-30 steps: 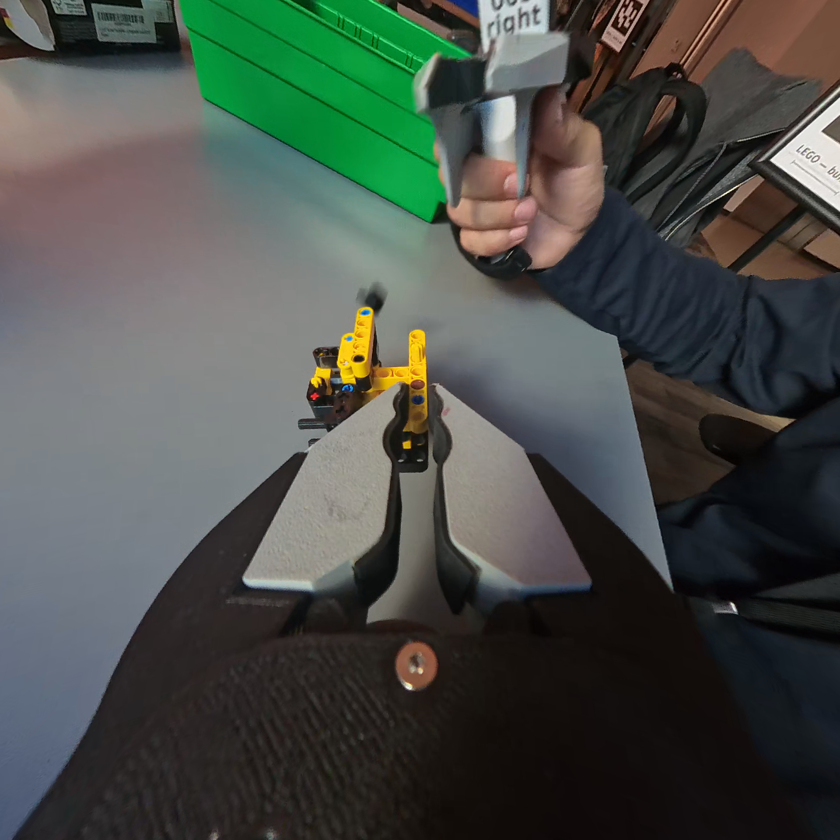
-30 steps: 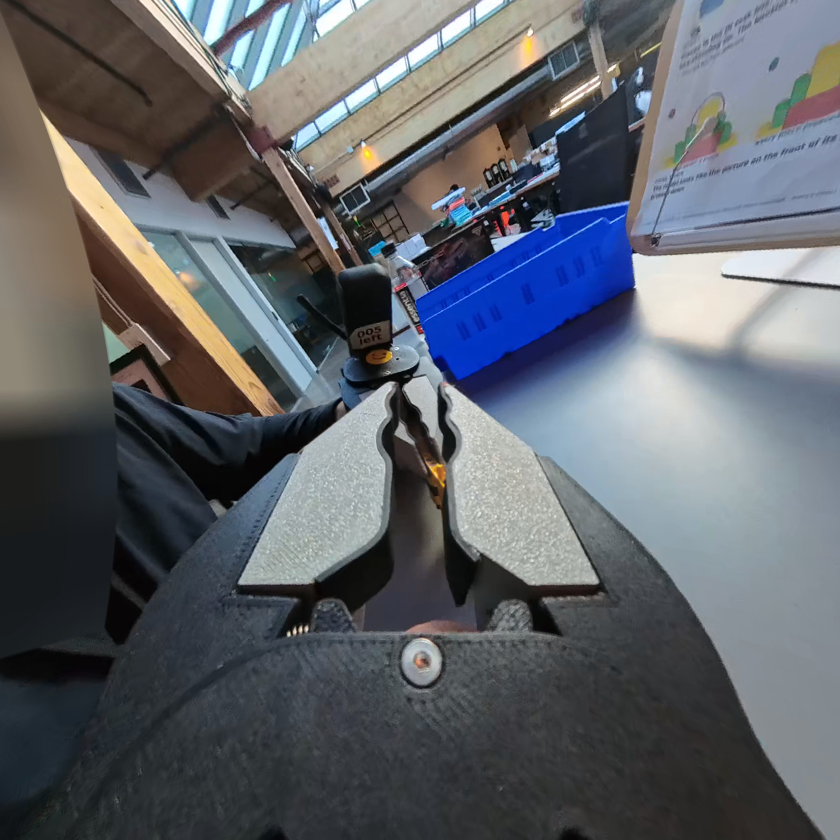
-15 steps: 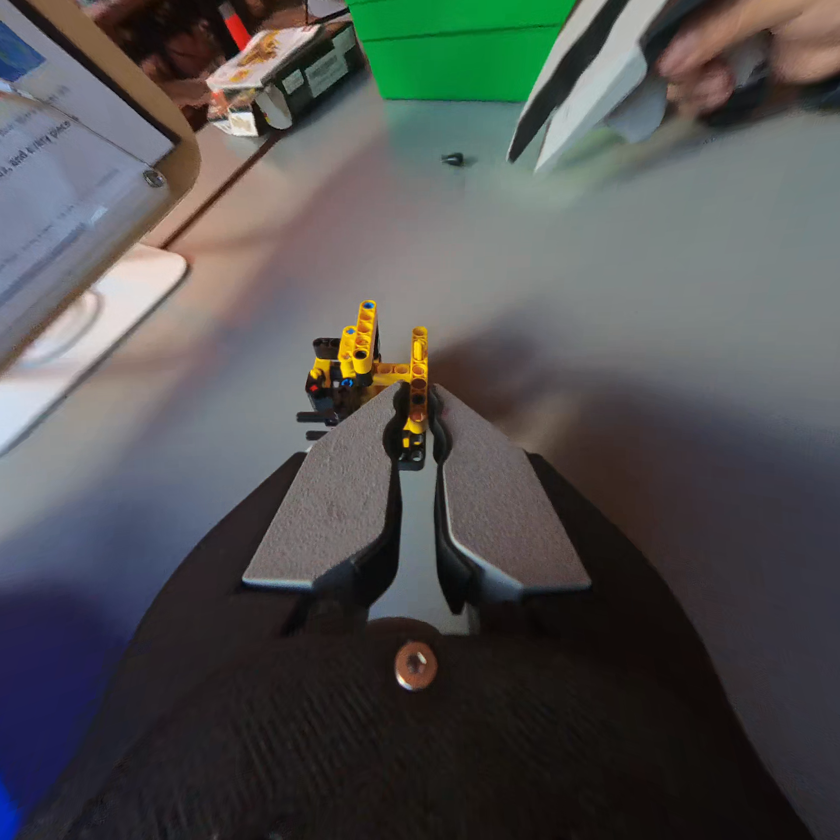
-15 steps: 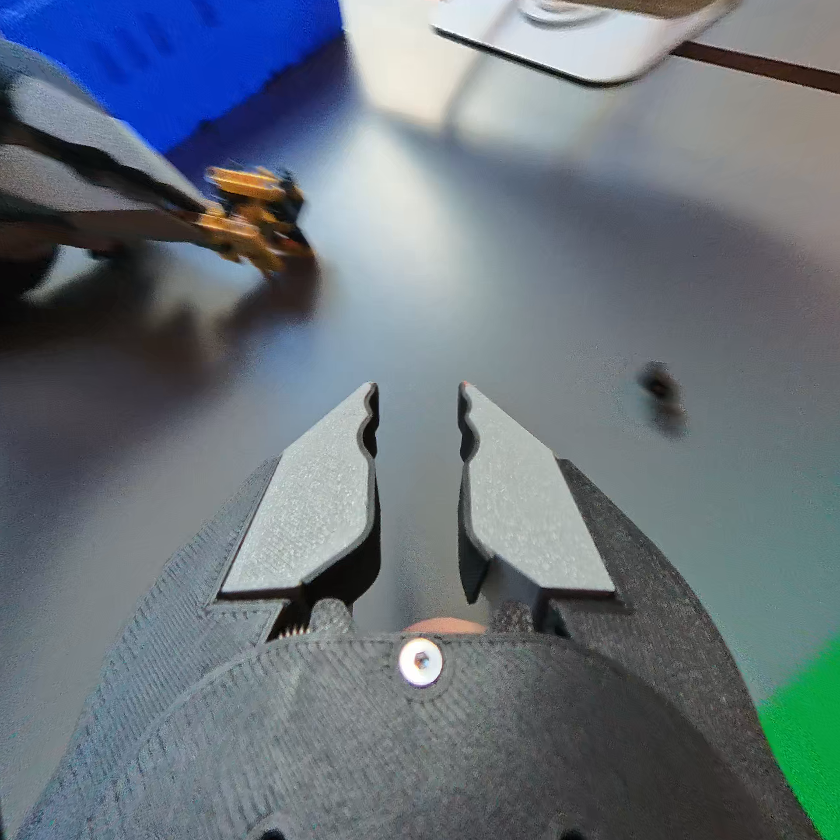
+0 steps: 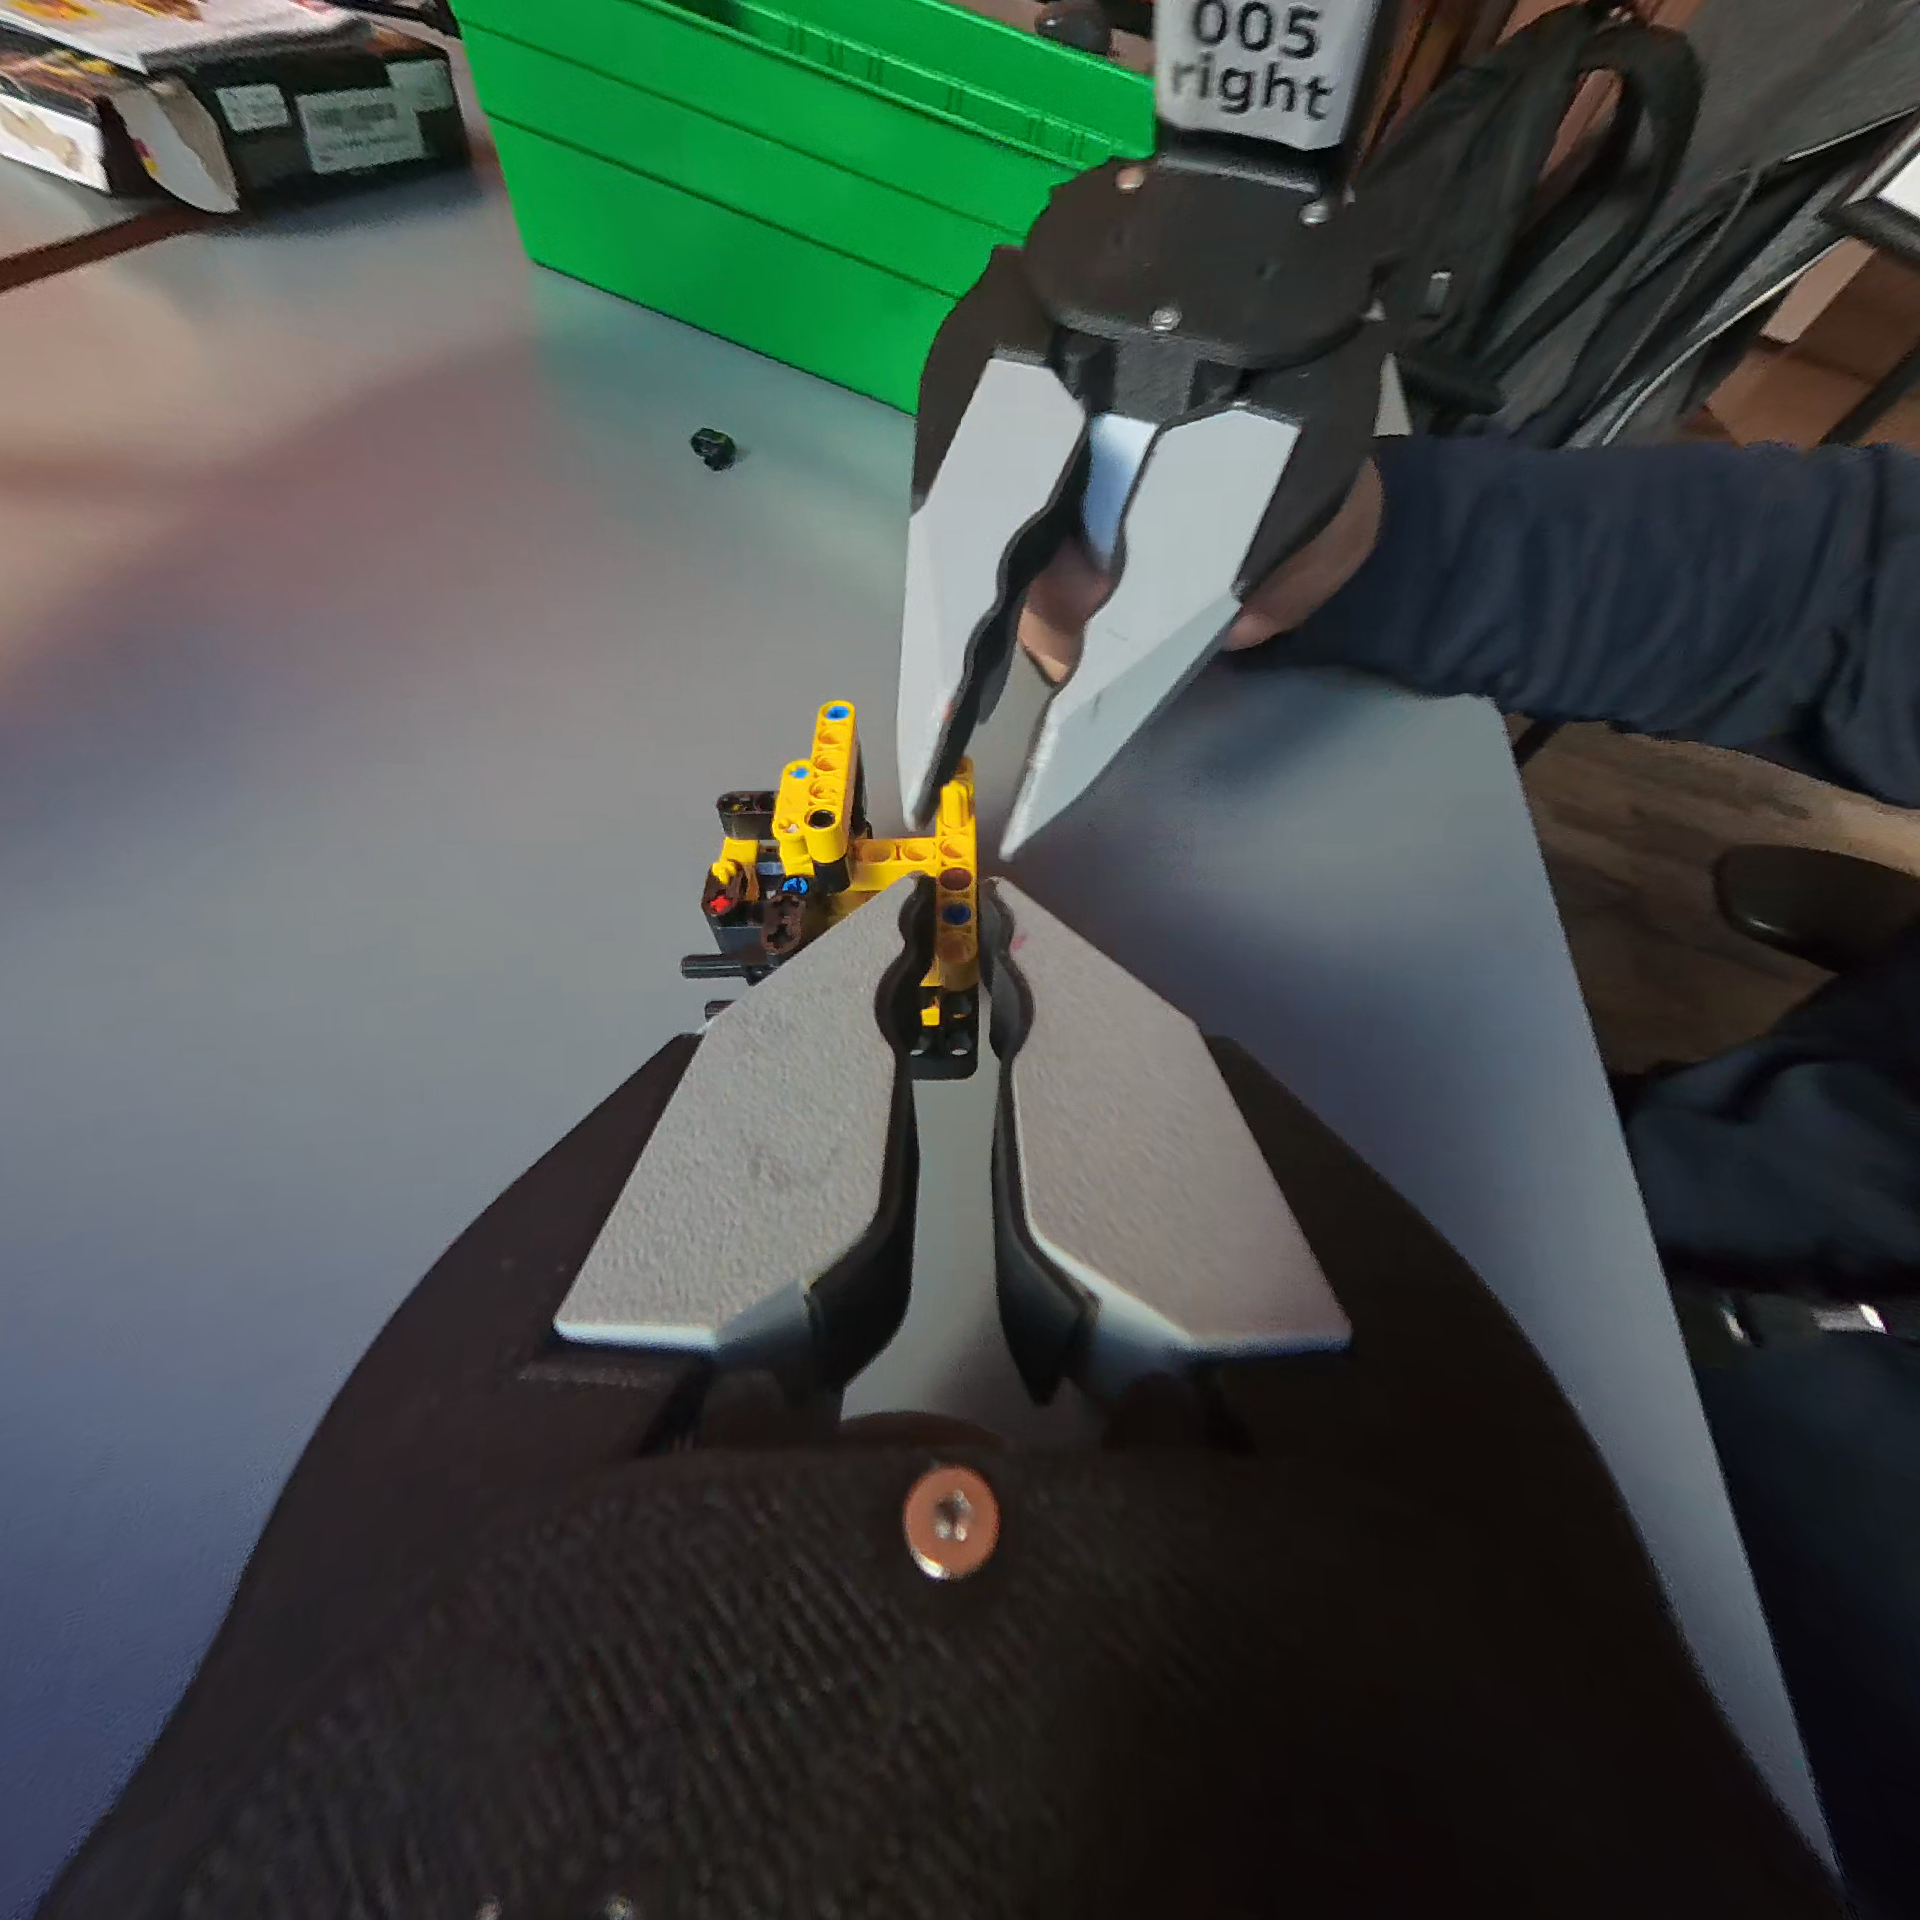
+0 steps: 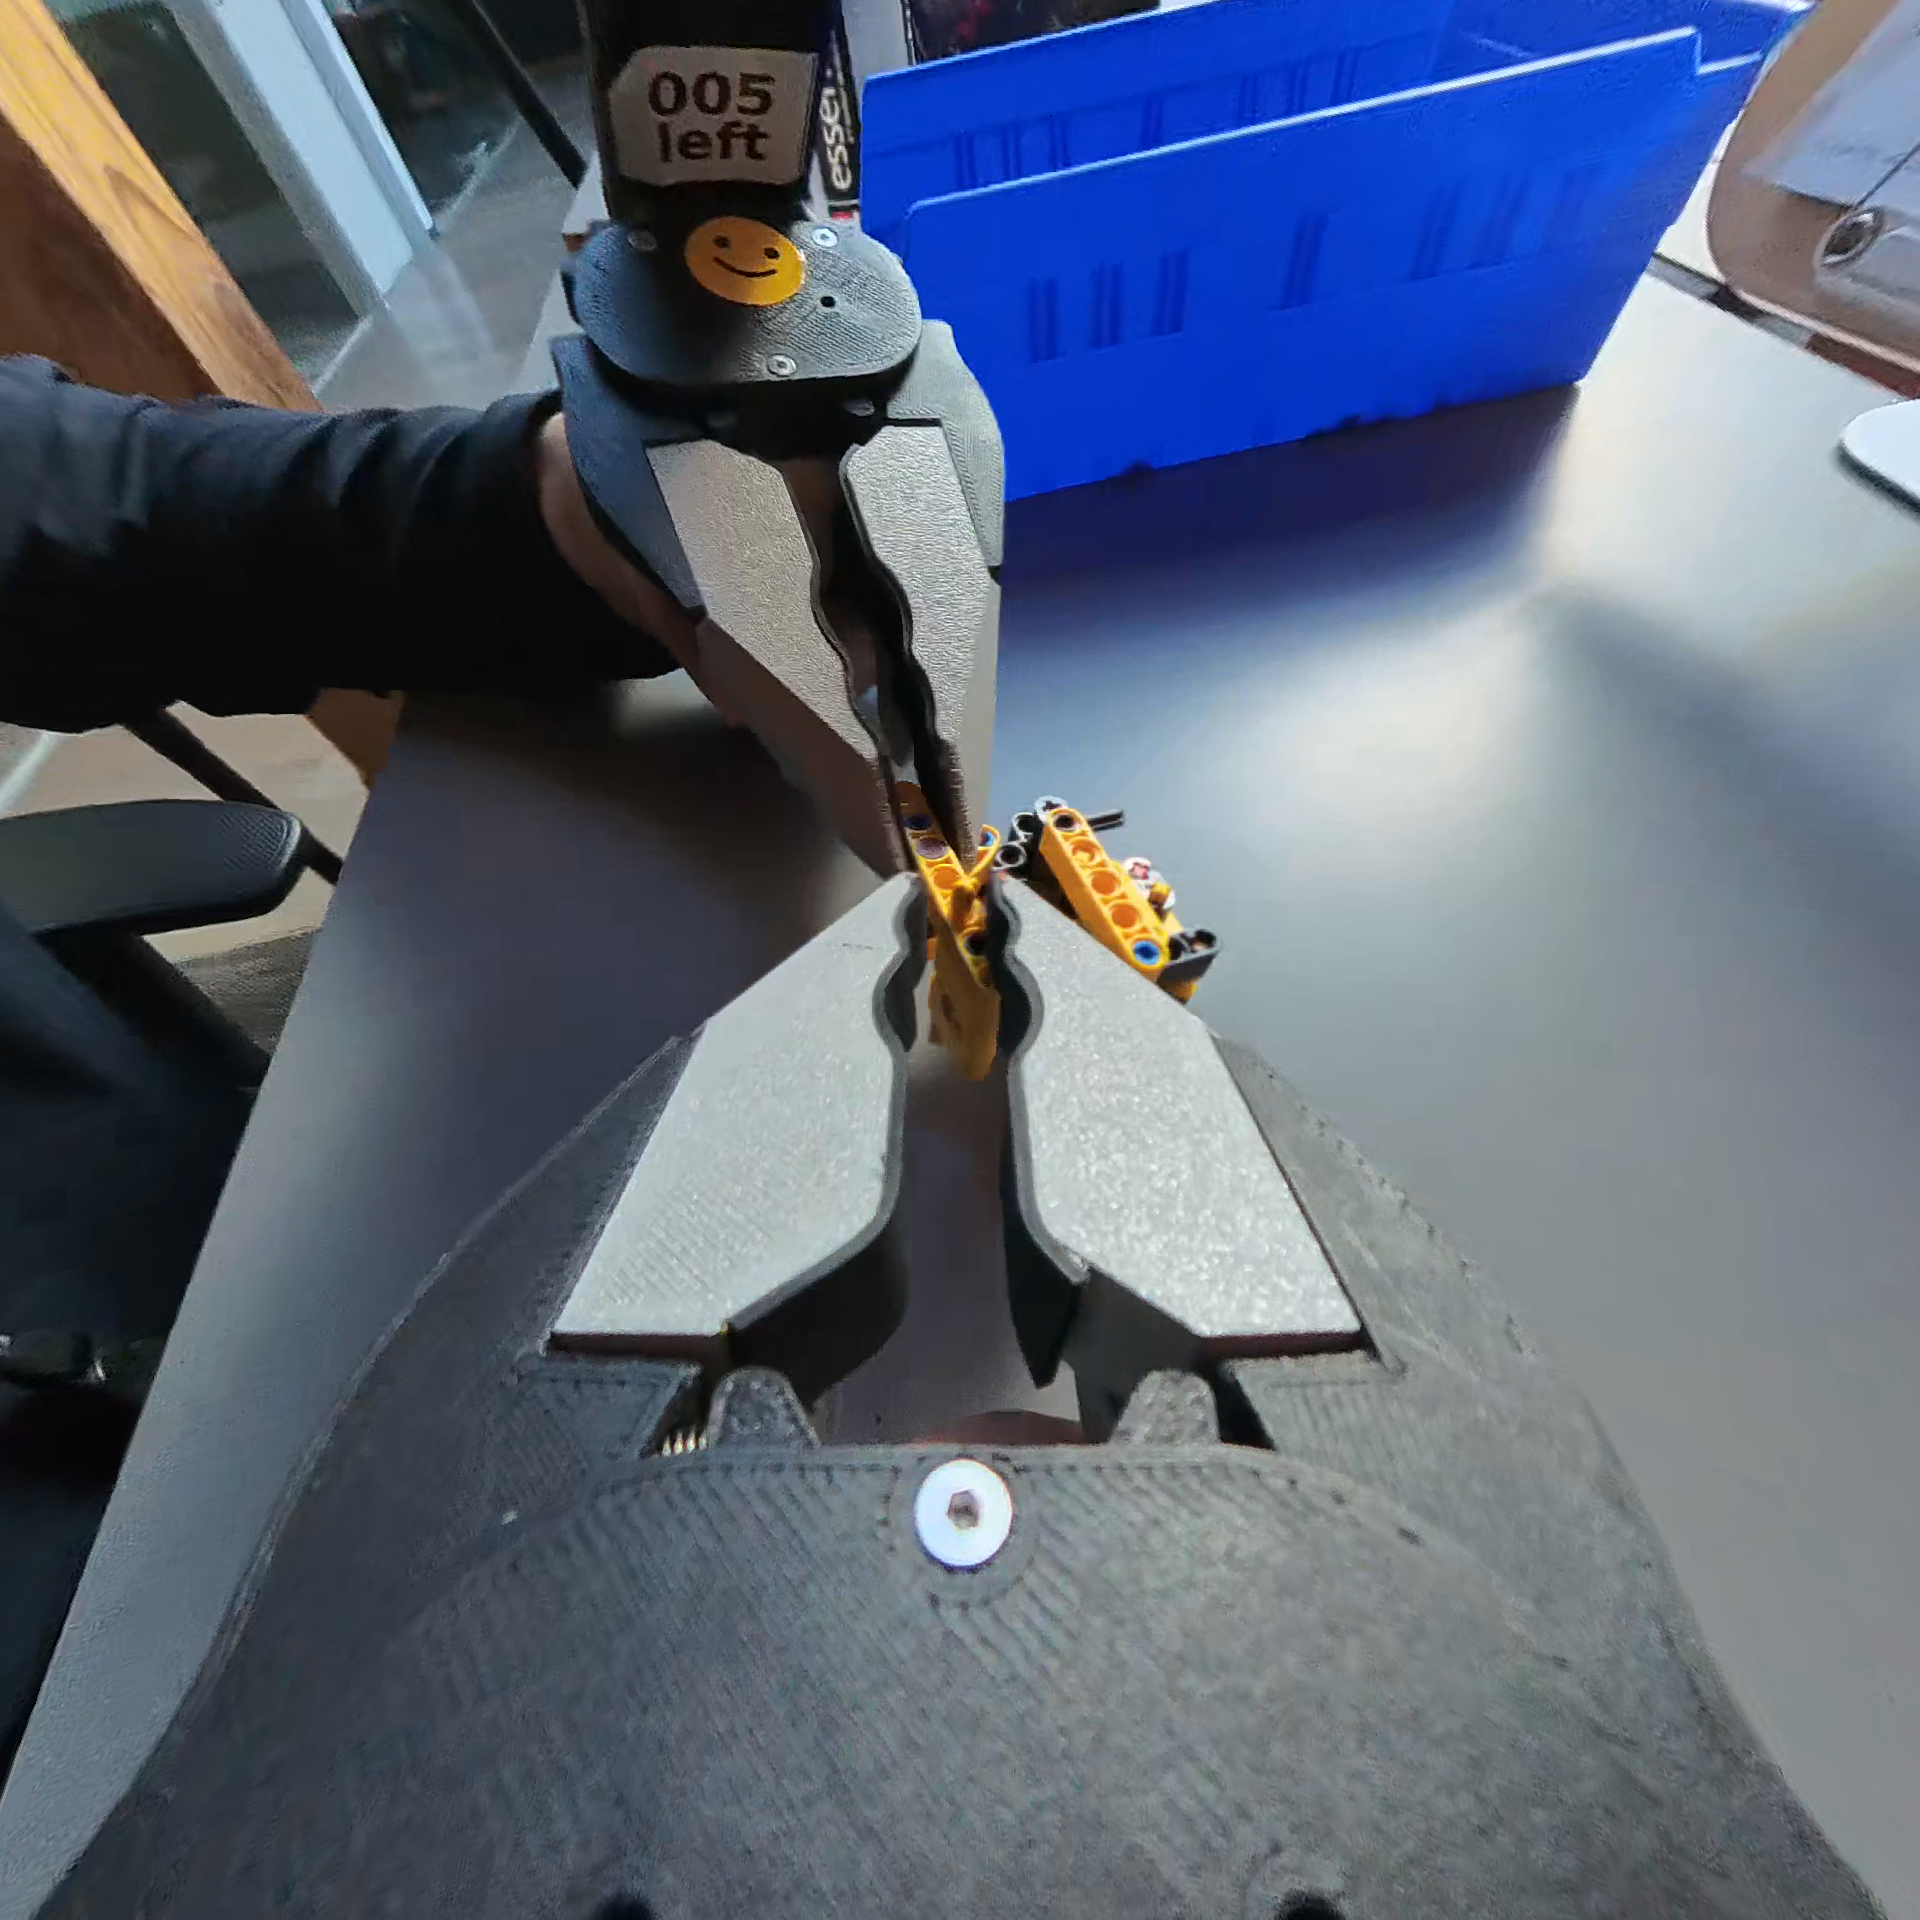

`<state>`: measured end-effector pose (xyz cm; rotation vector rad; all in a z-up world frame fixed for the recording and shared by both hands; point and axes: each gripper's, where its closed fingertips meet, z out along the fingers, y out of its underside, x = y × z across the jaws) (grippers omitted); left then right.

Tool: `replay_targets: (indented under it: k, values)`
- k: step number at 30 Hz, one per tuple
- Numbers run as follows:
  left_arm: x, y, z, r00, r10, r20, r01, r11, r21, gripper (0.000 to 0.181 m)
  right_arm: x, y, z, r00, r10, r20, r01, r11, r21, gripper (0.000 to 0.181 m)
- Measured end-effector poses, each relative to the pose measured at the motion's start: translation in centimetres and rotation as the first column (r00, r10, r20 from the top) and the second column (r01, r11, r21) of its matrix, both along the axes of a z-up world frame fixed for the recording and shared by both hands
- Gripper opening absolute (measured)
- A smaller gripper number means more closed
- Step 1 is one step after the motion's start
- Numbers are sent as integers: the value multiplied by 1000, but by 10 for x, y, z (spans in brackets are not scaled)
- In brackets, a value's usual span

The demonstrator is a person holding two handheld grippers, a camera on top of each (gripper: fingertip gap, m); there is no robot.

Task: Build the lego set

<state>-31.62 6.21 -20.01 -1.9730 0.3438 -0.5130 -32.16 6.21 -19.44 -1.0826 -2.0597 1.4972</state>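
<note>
A small yellow and black lego model [image 5: 821, 831] is held just above the grey table [image 5: 364, 675]. My left gripper [image 5: 951, 904] is shut on the lower part of its upright yellow beam [image 5: 956, 914]. My right gripper [image 5: 961, 831] comes down from above and its fingers straddle the top of that beam. In the right wrist view the right gripper [image 6: 956, 899] is closed on the yellow beam [image 6: 966, 997], facing the left gripper [image 6: 930, 821]; the rest of the model [image 6: 1112, 904] sticks out to the right.
A small black piece [image 5: 713, 449] lies loose on the table in front of a green bin [image 5: 779, 208]. A blue bin [image 6: 1299, 281] stands behind the left gripper. A cardboard box [image 5: 208, 104] lies far left. The table edge [image 5: 1558, 1039] runs close on the right.
My right gripper swung back from over the table, came to the model and closed on the beam's top. My left gripper turned back towards the green bin, still holding the model.
</note>
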Motion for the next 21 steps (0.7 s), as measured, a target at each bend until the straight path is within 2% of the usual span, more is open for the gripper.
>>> replay_targets:
  k: [6, 9, 12, 15, 17, 19, 21]
  values:
    - [3, -2, -1, 999, -28, 40, 29, 999, -26, 4, 2, -3, -1, 999, 39, 7, -39, 999, -5, 4]
    - [14, 0, -1, 996, -42, 75, 45, 998, -43, 15, 4, -13, 9, 998, 63, -7, -63, 994, -88, 1]
    - [15, 3, -19, 998, -10, -69, 3, 994, -105, 6, 3, -10, -4, 999, 40, 15, -41, 999, 19, 1]
    - [16, 4, -19, 992, -1, -129, -9, 997, -81, 6, 4, -9, -3, 999, 19, 26, -19, 1000, -3, 1]
    - [16, 4, -17, 996, 0, -92, -8, 997, -79, 6, 0, -9, 4, 1000, -13, 14, 13, 999, -42, 1]
    - [19, 6, -4, 999, 1, 32, 0, 999, -42, 6, -5, -9, 18, 1000, -27, -14, 24, 990, -140, 0]
    - [19, 7, -3, 1000, 6, 27, -5, 999, -42, 6, -6, -8, 20, 999, -34, -16, 31, 987, -157, 0]
